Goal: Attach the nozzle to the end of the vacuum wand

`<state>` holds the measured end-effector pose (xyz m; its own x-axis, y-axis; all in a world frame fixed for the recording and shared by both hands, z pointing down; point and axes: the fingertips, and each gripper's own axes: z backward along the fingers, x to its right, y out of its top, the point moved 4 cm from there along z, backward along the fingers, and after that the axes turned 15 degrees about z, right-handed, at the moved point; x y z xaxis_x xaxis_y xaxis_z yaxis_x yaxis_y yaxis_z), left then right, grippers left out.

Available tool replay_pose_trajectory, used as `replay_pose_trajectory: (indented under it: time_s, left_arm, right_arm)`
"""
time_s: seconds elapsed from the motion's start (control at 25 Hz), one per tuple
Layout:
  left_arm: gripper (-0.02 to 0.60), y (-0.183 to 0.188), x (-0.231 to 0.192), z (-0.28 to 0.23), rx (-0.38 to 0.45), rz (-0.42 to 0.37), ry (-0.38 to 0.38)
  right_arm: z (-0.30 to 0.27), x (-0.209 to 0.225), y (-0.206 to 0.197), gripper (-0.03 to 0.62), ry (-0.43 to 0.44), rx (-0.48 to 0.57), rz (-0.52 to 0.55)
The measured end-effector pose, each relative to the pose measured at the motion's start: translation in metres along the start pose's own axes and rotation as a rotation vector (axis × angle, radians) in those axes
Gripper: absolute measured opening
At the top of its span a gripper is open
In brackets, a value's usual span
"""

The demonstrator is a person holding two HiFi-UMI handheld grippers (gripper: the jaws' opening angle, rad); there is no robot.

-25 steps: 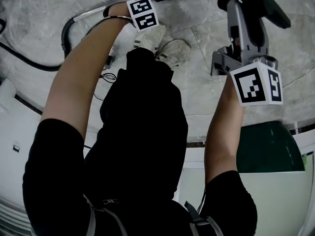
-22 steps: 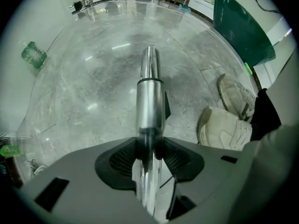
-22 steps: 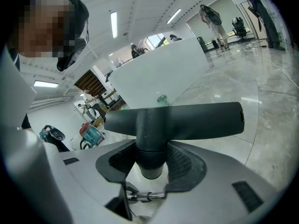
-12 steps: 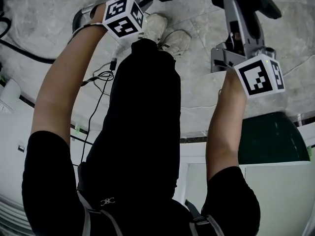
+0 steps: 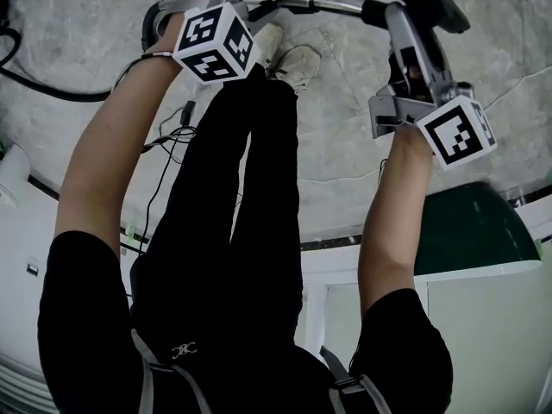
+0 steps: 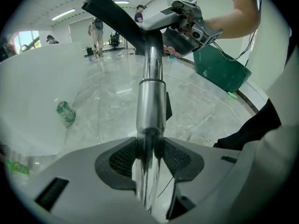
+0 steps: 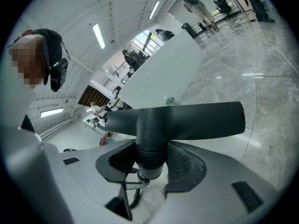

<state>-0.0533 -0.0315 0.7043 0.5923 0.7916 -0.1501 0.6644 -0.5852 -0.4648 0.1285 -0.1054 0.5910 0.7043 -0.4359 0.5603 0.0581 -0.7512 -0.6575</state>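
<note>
Raised wand (image 5: 332, 3) meets nozzle (image 5: 431, 3); left fingers (image 6: 122, 158) clamp wand, right fingers (image 7: 184, 162) clamp nozzle.

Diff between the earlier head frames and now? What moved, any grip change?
The silver metal vacuum wand, held in the left gripper, swung across toward the dark T-shaped nozzle held in the right gripper. The gap between the wand's tip and the nozzle's neck has closed, and they now meet. Whether it is fully seated cannot be told. Unchanged: both grips, nothing let go.
</note>
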Motion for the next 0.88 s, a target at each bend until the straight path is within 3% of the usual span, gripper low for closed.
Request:
replay_pose_trajectory:
  time_s: [0.12,0.32,0.52,0.76,0.88]
  left_arm:
    - [0.176,-0.001,0.007,0.012,0.009,-0.012,-0.008]
    - [0.176,0.000,0.011,0.015,0.021,-0.015,-0.062]
    - [0.178,0.003,0.009,0.013,0.039,0.021,-0.093]
    - [0.176,0.005,0.011,0.015,0.027,-0.023,-0.142]
    - [0.176,0.008,0.013,0.019,0.022,0.002,-0.153]
  right_arm:
    - [0.012,-0.010,-0.004,0.204,0.017,0.014,-0.023]
    - [0.017,-0.010,-0.007,0.204,0.043,0.117,-0.157]
    - [0.019,-0.006,-0.013,0.204,0.055,0.190,-0.250]
    - [0.015,-0.013,-0.007,0.204,0.121,0.121,-0.148]
    - [0.016,-0.019,0.000,0.204,0.170,0.073,-0.049]
